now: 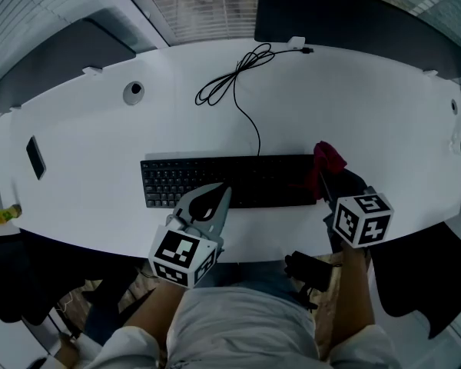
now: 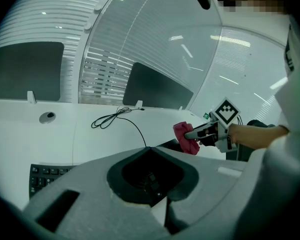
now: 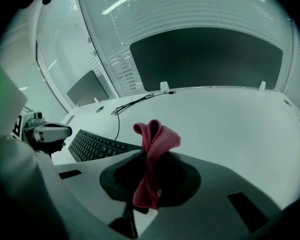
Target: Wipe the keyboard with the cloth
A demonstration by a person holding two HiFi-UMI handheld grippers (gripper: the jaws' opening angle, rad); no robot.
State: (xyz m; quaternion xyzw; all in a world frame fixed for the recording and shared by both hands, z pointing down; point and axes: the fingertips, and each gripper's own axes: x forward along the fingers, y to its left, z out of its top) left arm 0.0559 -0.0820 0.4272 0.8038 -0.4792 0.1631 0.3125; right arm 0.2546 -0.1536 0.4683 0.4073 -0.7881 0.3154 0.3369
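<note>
A black keyboard (image 1: pixel 230 181) lies across the middle of the white table (image 1: pixel 353 106), its cable (image 1: pixel 232 79) coiled behind it. The red cloth (image 1: pixel 328 158) is bunched at the keyboard's right end, with my right gripper (image 1: pixel 321 177) shut on it. In the right gripper view the cloth (image 3: pixel 155 139) sticks up from between the jaws, and the keyboard (image 3: pixel 97 145) lies to the left. My left gripper (image 1: pixel 224 189) hovers over the keyboard's front edge near its middle, jaws shut on nothing. In the left gripper view the cloth (image 2: pixel 185 138) hangs at the right.
A dark phone (image 1: pixel 35 157) lies at the table's left end and a round grommet (image 1: pixel 134 91) sits at the back left. A dark panel (image 1: pixel 346 14) stands behind the table. A yellow object (image 1: pixel 4 215) sits off the left edge. The person's lap is below.
</note>
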